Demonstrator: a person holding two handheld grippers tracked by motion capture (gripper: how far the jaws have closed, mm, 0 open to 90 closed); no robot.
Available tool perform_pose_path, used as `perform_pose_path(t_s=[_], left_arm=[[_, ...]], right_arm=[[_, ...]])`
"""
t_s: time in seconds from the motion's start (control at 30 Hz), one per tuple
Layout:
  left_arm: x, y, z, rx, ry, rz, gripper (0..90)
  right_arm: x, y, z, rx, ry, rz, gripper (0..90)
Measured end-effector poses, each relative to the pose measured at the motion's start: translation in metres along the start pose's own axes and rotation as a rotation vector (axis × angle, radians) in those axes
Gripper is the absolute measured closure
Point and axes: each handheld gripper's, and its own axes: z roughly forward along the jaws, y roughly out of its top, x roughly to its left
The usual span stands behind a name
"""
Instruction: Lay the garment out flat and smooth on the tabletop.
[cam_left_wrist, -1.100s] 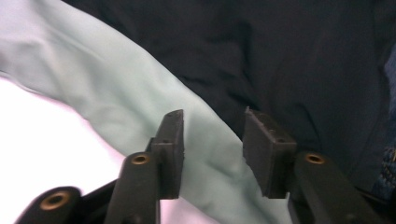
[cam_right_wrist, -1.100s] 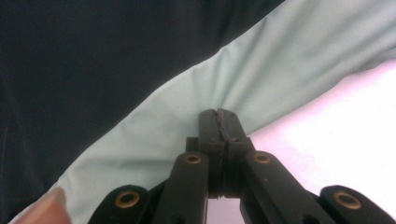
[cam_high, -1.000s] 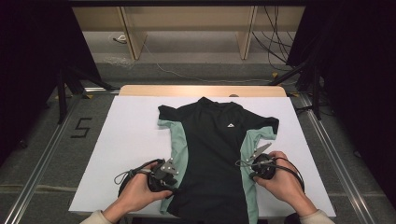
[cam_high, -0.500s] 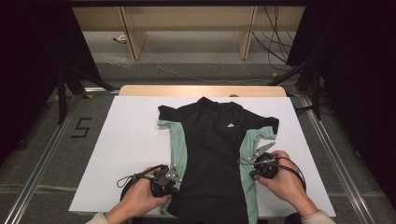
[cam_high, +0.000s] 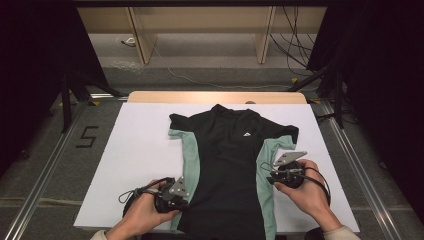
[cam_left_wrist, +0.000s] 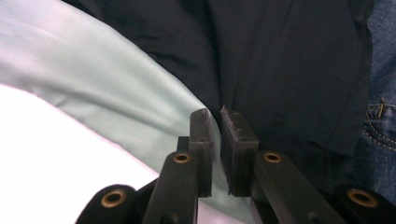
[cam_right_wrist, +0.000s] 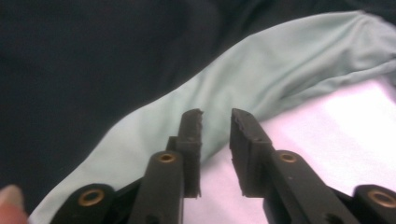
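Black with mint side panels, the shirt (cam_high: 227, 165) lies flat on the white counter (cam_high: 135, 150), each tongs set at a side edge, likely for folding. Left tongs (cam_high: 184, 196) have slid nearer the hem since a second ago. Left gripper view: tongs (cam_left_wrist: 215, 114) nearly together, nothing clamped. Right gripper view: tongs (cam_right_wrist: 216, 114) apart, just opening, holding nothing

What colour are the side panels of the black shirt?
Pale mint green side panels on the shirt, clearest in the high view.
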Motion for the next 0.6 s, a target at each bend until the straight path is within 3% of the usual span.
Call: perform_pose_path(t_s=[0.07,0.2,0.27,0.43,0.53,0.6], left_arm=[[0.000,-0.002,-0.001,-0.004,0.002,0.000,83.0],[-0.003,-0.002,-0.003,-0.025,-0.005,-0.014,80.1],[-0.004,-0.001,-0.004,-0.041,-0.013,-0.005,78.5],[-0.004,0.001,-0.010,-0.125,-0.004,0.022,70.9],[-0.001,0.001,-0.013,-0.188,0.009,-0.010,64.9],[0.003,-0.001,-0.015,-0.235,0.007,-0.053,62.1]], right_arm=[[-0.004,-0.002,-0.002,-0.041,-0.024,0.023,68.4],[-0.009,-0.006,-0.004,-0.132,-0.019,0.100,61.1],[-0.011,-0.008,-0.006,-0.166,-0.033,0.111,58.7],[-0.015,-0.010,-0.008,-0.242,-0.040,0.141,52.6],[-0.016,-0.011,-0.008,-0.280,-0.022,0.149,51.2],[-0.016,-0.011,-0.009,-0.294,-0.010,0.147,51.2]])
